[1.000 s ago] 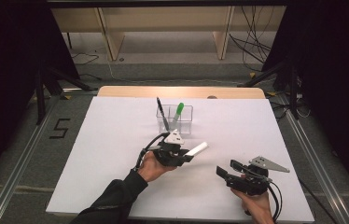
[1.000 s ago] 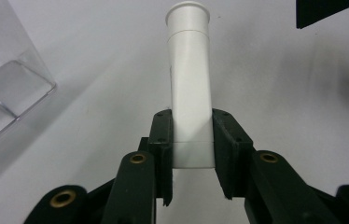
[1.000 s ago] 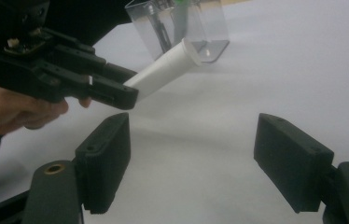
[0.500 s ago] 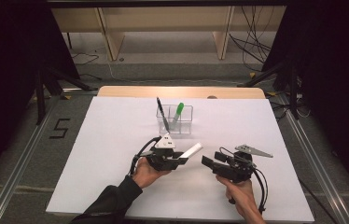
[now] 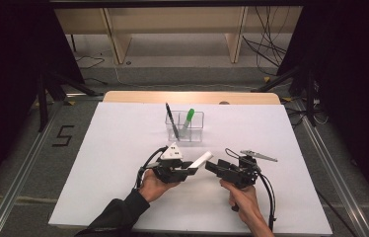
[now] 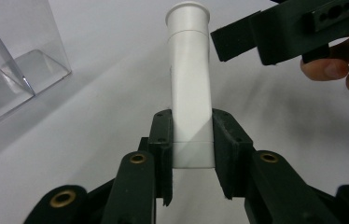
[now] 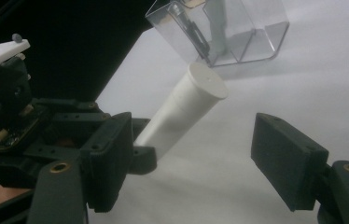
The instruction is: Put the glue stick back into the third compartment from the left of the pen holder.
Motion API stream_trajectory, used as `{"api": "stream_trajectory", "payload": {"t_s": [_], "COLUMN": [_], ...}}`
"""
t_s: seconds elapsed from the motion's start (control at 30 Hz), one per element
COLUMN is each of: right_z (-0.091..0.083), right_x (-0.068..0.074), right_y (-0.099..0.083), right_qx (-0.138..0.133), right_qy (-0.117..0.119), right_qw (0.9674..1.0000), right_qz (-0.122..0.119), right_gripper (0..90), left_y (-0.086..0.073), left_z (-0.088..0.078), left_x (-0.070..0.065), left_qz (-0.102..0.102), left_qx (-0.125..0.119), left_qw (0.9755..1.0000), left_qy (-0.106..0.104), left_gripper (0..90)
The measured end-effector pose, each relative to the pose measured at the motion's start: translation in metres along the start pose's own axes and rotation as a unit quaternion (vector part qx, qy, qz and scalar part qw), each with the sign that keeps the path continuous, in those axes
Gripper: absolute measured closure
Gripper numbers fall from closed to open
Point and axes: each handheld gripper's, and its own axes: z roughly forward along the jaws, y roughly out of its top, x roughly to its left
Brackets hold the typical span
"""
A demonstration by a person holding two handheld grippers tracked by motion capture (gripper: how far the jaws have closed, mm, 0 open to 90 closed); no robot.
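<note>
My left gripper [image 5: 193, 171] is shut on the lower end of a white tube [image 5: 201, 159], which sticks out up and to the right over the white tabletop. In the left gripper view the pads press both sides of the tube [image 6: 190, 88], whose flanged cap end points away. My right gripper [image 5: 212, 167] stands open just right of it, pointing left at the tube's free end. Its jaws have just been closing a little. In the right gripper view the tube [image 7: 186, 107] lies between them untouched, with the left gripper [image 7: 135, 147] behind the left jaw.
A clear plastic holder [image 5: 196, 129] stands behind the grippers at the table's middle, with a black pen [image 5: 170, 118] and a green-capped marker [image 5: 188, 118] upright in it. The white tabletop [image 5: 113, 148] spreads on all sides; dark curtains flank it.
My right gripper has moved left across the table from the front right up to the tube's free end. The left gripper and tube have barely shifted.
</note>
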Motion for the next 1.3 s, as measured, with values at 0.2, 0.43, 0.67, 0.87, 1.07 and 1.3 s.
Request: {"api": "stream_trajectory", "payload": {"t_s": [0.2, 0.43, 0.67, 0.87, 1.07, 1.3], "right_z": [0.005, 0.011, 0.015, 0.015, 0.015, 0.015], "right_x": [0.001, 0.003, 0.004, 0.004, 0.004, 0.004], "right_y": [0.002, 0.003, 0.003, 0.004, 0.004, 0.004], "right_qx": [-0.005, -0.006, -0.010, -0.016, -0.019, -0.019], "right_qy": [0.017, 0.032, 0.038, 0.044, 0.043, 0.046], "right_qw": [0.9993, 0.9980, 0.9970, 0.9961, 0.9960, 0.9956], "right_qz": [0.034, 0.054, 0.067, 0.076, 0.077, 0.079], "right_gripper": [34.3, 36.3, 41.4, 47.7, 53.5, 60.3], "left_y": [0.000, 0.000, -0.001, -0.001, -0.001, -0.001], "left_z": [-0.003, -0.007, -0.008, -0.008, -0.009, -0.008], "left_x": [-0.002, -0.005, -0.009, -0.011, -0.012, -0.012], "left_qz": [0.000, -0.004, -0.002, -0.002, -0.004, -0.007], "left_qx": [-0.007, -0.015, -0.018, -0.024, -0.029, -0.030], "left_qw": [1.0000, 0.9999, 0.9998, 0.9997, 0.9996, 0.9995], "left_qy": [0.001, -0.002, -0.005, -0.006, -0.008, -0.013], "left_gripper": [70.7, 70.7, 70.7, 70.7, 70.7, 70.6]}}
